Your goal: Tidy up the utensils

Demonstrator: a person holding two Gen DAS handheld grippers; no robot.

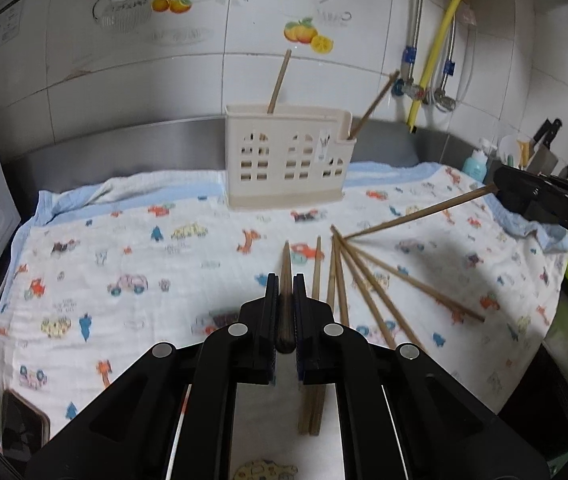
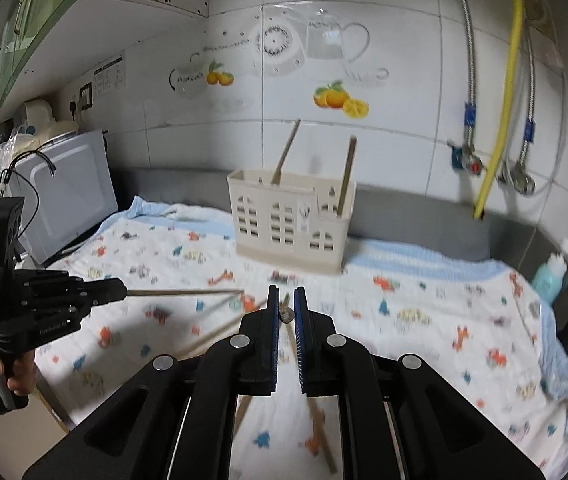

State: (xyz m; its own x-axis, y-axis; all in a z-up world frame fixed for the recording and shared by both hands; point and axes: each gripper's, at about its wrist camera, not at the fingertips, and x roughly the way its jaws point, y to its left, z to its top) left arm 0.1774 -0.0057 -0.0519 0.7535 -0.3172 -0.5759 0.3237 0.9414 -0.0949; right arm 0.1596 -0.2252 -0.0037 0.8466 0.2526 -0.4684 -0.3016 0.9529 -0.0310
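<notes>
I have a chopstick in each gripper. My left gripper (image 1: pixel 285 292) is clamped on one chopstick (image 1: pixel 286 264), its long axis running straight ahead along the fingers, tip pointing toward the cream utensil holder (image 1: pixel 284 160). My right gripper (image 2: pixel 285 304) is closed on the end of another chopstick (image 2: pixel 286 314), seen nearly end-on in its own camera; from the left wrist view that stick (image 1: pixel 415 214) slants down and away from the right gripper, with its far tip close to the loose chopsticks (image 1: pixel 363 284) fanned out on the patterned cloth (image 1: pixel 124 248) covering the desk.

The holder stands upright at the back of the cloth, near the tiled wall, directly ahead of both grippers. Two chopsticks already lean in it: one in the tall left section (image 1: pixel 280 80), one in the low right section (image 1: pixel 373 104).

I judge the left gripper better lined up for the drop, but its stick lies level, so it needs tipping upright over the holder's opening first.
</notes>
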